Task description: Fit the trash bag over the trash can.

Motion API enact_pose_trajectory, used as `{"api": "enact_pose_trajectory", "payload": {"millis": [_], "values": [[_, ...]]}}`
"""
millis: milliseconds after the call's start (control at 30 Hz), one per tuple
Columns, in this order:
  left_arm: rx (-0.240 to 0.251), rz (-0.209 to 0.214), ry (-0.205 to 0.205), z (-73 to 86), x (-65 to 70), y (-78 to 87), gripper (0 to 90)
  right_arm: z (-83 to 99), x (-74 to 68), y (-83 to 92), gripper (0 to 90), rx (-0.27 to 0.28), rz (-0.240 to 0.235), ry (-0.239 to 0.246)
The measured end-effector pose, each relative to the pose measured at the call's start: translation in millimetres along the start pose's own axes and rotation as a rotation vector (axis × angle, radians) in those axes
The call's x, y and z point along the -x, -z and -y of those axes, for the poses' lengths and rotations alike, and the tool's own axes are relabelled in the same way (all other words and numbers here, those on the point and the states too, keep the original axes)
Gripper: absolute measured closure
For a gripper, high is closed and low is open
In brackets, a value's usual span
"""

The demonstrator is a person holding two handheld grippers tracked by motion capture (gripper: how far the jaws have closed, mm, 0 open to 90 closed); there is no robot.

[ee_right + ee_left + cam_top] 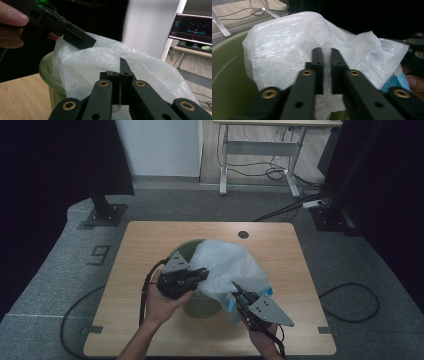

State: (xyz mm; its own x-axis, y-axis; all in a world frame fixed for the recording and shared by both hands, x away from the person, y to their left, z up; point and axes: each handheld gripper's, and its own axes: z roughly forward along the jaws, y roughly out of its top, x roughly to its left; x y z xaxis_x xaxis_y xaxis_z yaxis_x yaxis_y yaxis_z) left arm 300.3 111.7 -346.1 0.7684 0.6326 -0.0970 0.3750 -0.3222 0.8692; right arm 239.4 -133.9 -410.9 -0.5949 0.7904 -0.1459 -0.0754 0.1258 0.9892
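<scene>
The white plastic bag [227,267] is draped over the green bin [200,306] at the table's [150,245] middle, mouth not yet fitted round the rim, so by my read lining is barely halfway. Left gripper [199,275] reaches in from the left, pinching the film; right gripper [239,293], angled up from below, clamps the bag's near edge.

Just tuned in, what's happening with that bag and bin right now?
A person is fitting a white plastic bag over a green bin on the wooden table. The left hand-held gripper pinches the bag at the bin's rim; the right hand-held gripper is shut on the bag's other side. The bag is bunched on top, not yet spread.
</scene>
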Motion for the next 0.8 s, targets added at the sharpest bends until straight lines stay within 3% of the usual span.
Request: {"api": "enact_pose_trajectory", "payload": {"millis": [33,100,167,233,567,667,800], "values": [[0.013,-0.012,0.006,0.5,-1.4,0.4,87.8,0.7,-0.3,0.1,86.3,-0.001,-0.004,-0.001],[0.036,-0.031,0.024,0.7,-4.4,2.1,89.0,3.0,-3.5,0.2,61.7,-0.005,-0.022,-0.003],[0.063,-0.056,0.041,1.1,-8.9,6.4,89.2,5.7,-8.6,2.5,49.4,-0.001,-0.017,-0.016],[0.081,-0.076,0.057,1.8,-13.1,10.9,89.4,9.2,-10.6,6.4,40.2,-0.006,-0.046,-0.057],[0.109,-0.121,0.130,8.6,-35.8,25.0,89.4,39.7,-8.9,27.6,32.8,-0.038,-0.161,-0.199],[0.118,-0.129,0.156,11.4,-42.9,29.2,89.5,49.1,-1.7,33.0,31.8,-0.029,-0.153,-0.249],[0.124,-0.135,0.174,15.4,-49.2,33.8,89.4,56.2,7.5,36.3,29.3,-0.042,-0.083,-0.264]]}}
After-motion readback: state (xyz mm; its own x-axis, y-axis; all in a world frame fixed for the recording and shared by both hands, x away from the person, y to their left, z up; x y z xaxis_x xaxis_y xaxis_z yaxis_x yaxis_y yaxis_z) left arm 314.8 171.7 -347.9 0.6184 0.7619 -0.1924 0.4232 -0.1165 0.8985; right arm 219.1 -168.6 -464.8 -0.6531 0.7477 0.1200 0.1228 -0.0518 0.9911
